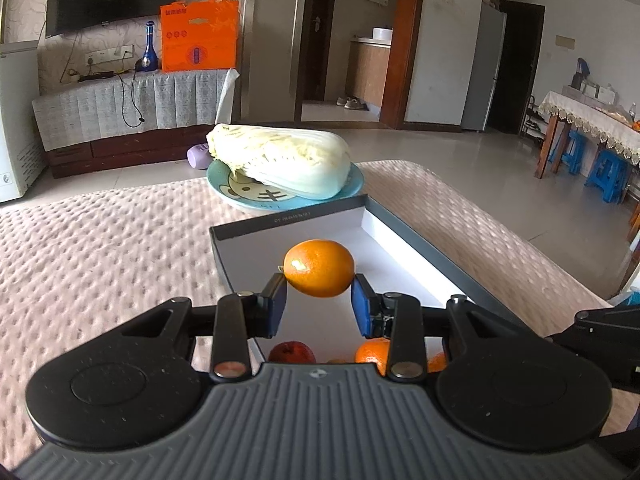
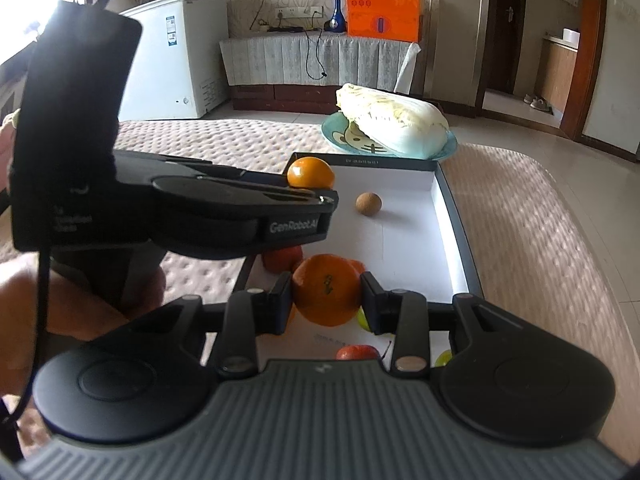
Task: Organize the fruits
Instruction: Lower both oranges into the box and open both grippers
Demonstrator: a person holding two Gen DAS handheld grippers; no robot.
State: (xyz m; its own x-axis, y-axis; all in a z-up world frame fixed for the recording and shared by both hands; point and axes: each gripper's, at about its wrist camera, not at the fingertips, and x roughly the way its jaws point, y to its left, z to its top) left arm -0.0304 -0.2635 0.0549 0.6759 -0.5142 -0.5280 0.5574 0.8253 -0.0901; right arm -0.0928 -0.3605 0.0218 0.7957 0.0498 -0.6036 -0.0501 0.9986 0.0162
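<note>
Both tongs are closed on fruit. An orange (image 1: 319, 268) is clamped between the blue pads of the left gripper (image 1: 319, 300) and held over the open tray (image 1: 408, 240), near its far left corner. A second, larger orange (image 2: 326, 290) is pinched at its widest part by the right gripper (image 2: 326, 300), over the near half of the same tray. In the right wrist view the left gripper's body is seen side-on, with a hand behind it, reaching across the tray's left edge.

On the white floor of the tray a small brown round fruit (image 2: 368, 203) lies alone towards the far edge. Near the tray's near edge several fruits are bunched: a red one (image 1: 292, 353), another orange one (image 1: 372, 354), and something yellow-green (image 2: 362, 319) partly hidden behind the right finger. Beyond the far edge a cabbage (image 1: 280, 164) rests on a blue plate (image 1: 352, 190) on the quilted cover (image 1: 100, 248).

The oranges are judged to be firm, fairly light and round, with a slightly waxy rind, so a grip across the middle is best suited; off-centre pads could let the fruit roll out. The left orange is held somewhat below its middle, so it should be lowered gently rather than dropped. It could roll on the smooth floor of the tray.
</note>
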